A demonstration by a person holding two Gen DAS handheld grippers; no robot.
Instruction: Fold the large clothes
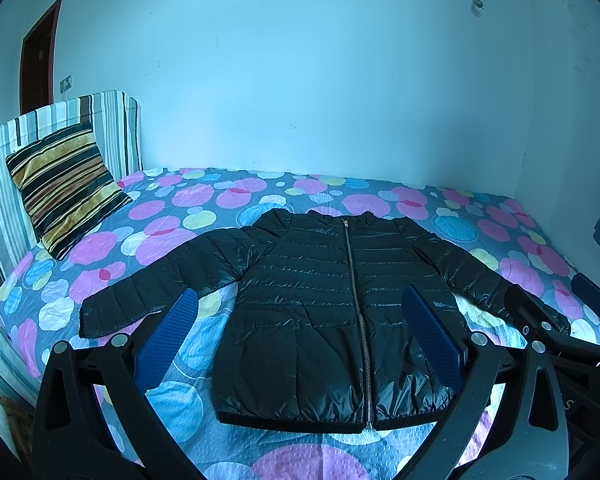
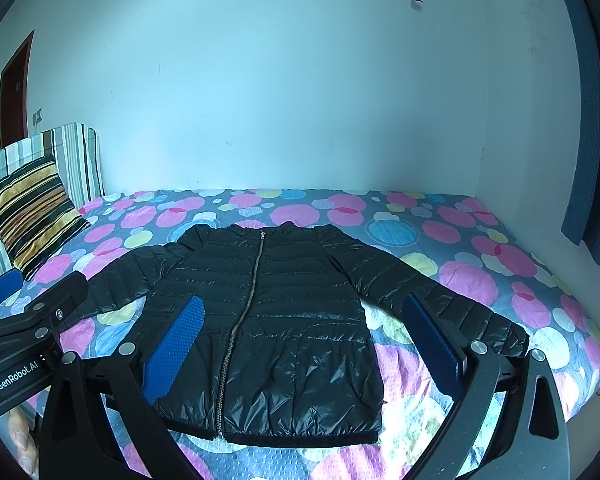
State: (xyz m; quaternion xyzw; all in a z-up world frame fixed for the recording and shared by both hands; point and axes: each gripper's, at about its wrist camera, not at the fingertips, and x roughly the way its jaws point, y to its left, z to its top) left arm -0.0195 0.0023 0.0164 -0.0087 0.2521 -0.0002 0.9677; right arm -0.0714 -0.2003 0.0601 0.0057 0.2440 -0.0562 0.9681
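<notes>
Dotted bedspread (image 1: 380, 200) under flat black jacket (image 1: 320, 320)

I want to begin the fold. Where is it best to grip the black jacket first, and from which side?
Probably the cuffs. The black jacket lies flat, zipped, sleeves spread outward. The left gripper could pinch the left cuff from its outer end, the right gripper the right cuff.

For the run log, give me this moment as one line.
puffer jacket: flat, zipped, unfolded | left gripper: open | right gripper: open
</notes>
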